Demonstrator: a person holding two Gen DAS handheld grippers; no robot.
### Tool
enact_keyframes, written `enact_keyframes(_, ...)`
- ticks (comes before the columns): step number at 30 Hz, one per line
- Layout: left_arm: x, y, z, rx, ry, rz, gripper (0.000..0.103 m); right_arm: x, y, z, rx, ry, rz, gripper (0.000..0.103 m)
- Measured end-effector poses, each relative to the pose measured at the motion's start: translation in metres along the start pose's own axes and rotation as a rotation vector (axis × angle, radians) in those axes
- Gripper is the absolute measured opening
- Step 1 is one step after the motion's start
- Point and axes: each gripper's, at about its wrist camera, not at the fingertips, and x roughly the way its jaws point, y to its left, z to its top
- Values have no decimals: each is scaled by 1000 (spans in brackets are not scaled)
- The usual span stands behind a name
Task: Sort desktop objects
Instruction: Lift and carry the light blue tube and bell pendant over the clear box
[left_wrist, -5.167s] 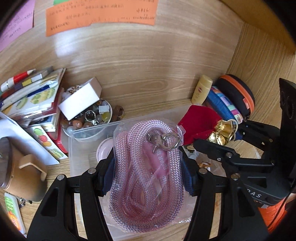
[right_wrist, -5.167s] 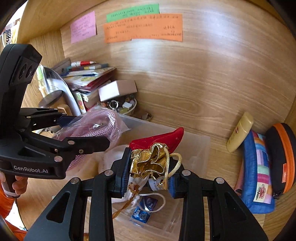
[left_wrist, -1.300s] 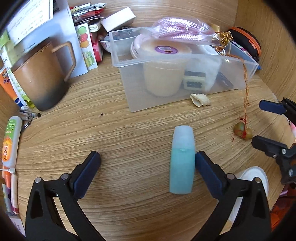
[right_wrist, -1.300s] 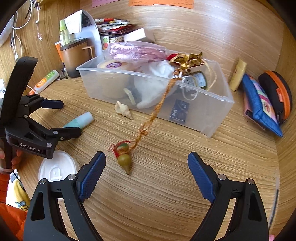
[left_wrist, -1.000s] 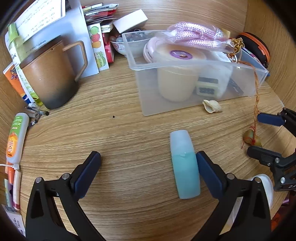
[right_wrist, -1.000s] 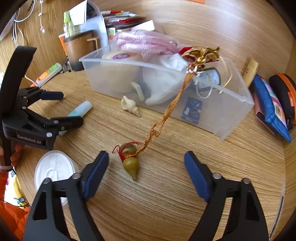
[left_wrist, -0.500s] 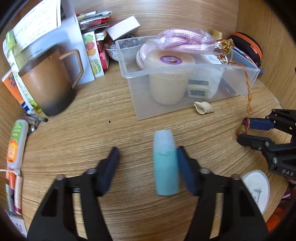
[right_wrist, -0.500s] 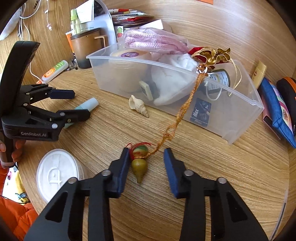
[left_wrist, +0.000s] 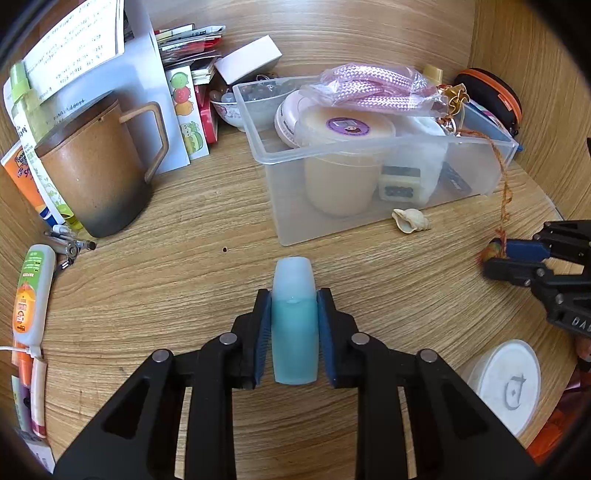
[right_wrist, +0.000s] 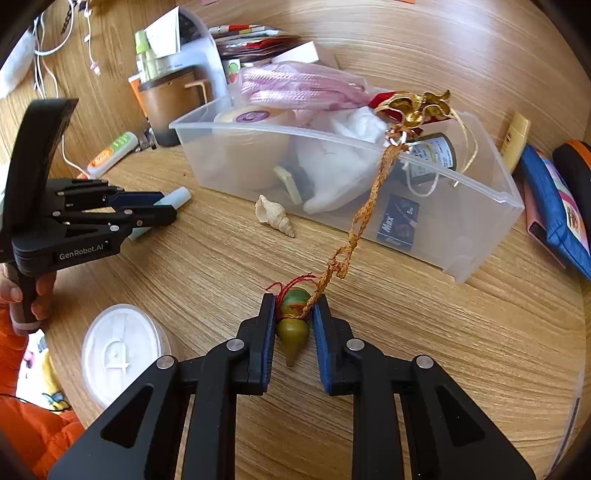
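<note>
My left gripper (left_wrist: 294, 314) is shut on a small teal bottle (left_wrist: 294, 321) that lies on the wooden desk, its pale cap pointing away from me. My right gripper (right_wrist: 294, 317) is shut on a green gourd charm (right_wrist: 293, 325) resting on the desk. The charm's orange braided cord (right_wrist: 364, 218) runs up to a gold and red pouch (right_wrist: 413, 107) on the rim of the clear plastic bin (right_wrist: 480, 229). The bin (left_wrist: 280, 192) holds a pink rope bag (left_wrist: 369, 88), a tub and several small items. From the right wrist view the left gripper (right_wrist: 168, 210) shows at left with the bottle (right_wrist: 173, 197).
A seashell (left_wrist: 410, 220) lies before the bin. A brown mug (left_wrist: 92, 173), papers and a tube (left_wrist: 31, 291) fill the left. A white round lid (left_wrist: 504, 384) sits near the front right. Pouches (right_wrist: 554, 206) lie right of the bin. A hand (right_wrist: 26, 291) in an orange sleeve holds the left gripper.
Both grippers went from wide open to shut: the left closed on the teal bottle, the right closed on the gourd charm. Neither hand shifted much.
</note>
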Motion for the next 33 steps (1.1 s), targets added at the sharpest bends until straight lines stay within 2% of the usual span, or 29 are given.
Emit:
enact_keyframes(7,-5,6,-1,-48,-10,-32,24,-18,-11,1,46,-43,-1,18)
enact_keyframes(15,-27,12,8,-114,-78,-50,24,-34,-16,5,77,-75,-13,18)
enact_keyframes(24,-56,8,23,-108,-162,-71,24,-58,-17,17,59,-141,-55,18)
enact_keyframes(33,-75,9,37,-111,-225,-106,24,-81,-17,39,47,-222,-52,18)
